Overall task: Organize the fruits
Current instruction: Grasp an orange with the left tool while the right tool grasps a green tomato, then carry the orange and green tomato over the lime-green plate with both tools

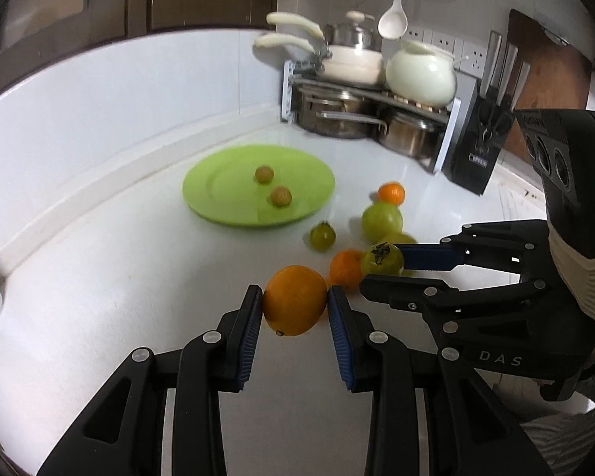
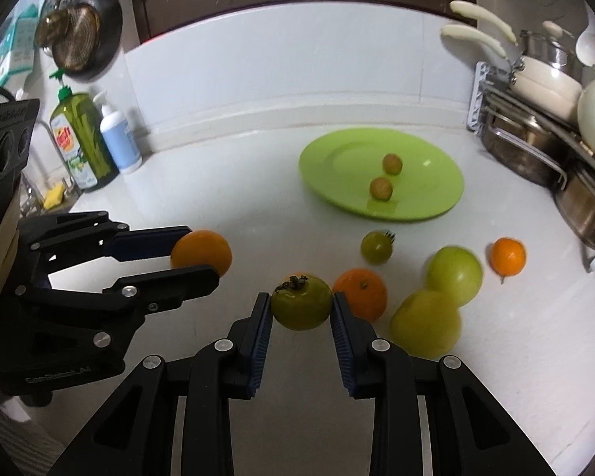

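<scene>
My left gripper (image 1: 295, 301) is shut on a large orange (image 1: 294, 300), held above the white counter; the same orange (image 2: 202, 254) shows in the right wrist view. My right gripper (image 2: 301, 307) is shut on a green persimmon (image 2: 302, 301), which also appears as the green persimmon (image 1: 382, 259) at the right of the left wrist view. A lime-green plate (image 1: 226, 170) carries two small brownish fruits (image 1: 280, 196). Loose on the counter lie a small green persimmon (image 2: 377, 246), two oranges (image 2: 361, 293), and two green apples (image 2: 454, 269).
A pot rack (image 1: 373, 95) with pans and a white jar fills the back corner, with a black knife block (image 1: 478, 146) beside it. Soap bottles (image 2: 85, 139) stand at the far left by the sink. A low white backsplash (image 2: 258, 79) borders the counter.
</scene>
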{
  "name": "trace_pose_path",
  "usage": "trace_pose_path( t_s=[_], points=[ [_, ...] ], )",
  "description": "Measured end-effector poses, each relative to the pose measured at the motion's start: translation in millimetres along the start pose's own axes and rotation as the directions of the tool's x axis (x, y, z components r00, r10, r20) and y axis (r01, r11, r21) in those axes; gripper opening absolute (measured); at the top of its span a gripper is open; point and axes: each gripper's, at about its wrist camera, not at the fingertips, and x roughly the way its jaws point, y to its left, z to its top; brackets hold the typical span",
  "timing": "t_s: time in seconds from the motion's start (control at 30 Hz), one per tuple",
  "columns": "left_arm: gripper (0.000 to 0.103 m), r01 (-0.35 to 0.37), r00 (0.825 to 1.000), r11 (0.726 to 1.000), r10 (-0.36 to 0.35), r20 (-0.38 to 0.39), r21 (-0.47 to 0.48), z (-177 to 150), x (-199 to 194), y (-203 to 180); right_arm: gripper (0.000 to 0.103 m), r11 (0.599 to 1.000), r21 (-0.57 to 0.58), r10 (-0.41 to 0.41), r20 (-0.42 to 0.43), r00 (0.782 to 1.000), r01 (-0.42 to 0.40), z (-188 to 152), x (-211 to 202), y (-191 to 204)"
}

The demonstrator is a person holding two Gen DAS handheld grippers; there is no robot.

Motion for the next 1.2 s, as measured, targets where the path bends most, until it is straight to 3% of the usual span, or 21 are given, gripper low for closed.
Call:
trace_pose_path(
  t_s=[0.17, 0.5, 0.9, 1.2],
  points=[
    [0.034, -0.031, 0.998, 0.999, 0.030, 0.054, 0.011, 21, -2, 1, 0.031, 1.000, 0.011, -0.025, 0.053, 0.998, 0.024, 18, -8, -8],
    [0.034, -0.063, 0.994, 0.998, 0.064, 0.087, -0.013, 59, 16, 18, 0.031, 0.996, 0.019, -0.092, 0.141, 0.986, 0.090, 64, -14, -30],
    [0.034, -0.079, 0.994, 0.996, 0.081, 0.077, -0.027, 95, 48, 35, 0.031, 0.995, 0.012, -0.104, 0.110, 0.988, 0.104, 102, 13, -55],
    [0.034, -0.070, 0.997, 0.997, 0.070, 0.017, -0.027, 115, 84, 45, 0.031, 0.994, 0.014, -0.112, 0.039, 0.993, 0.112, 124, 48, -77]
  ],
)
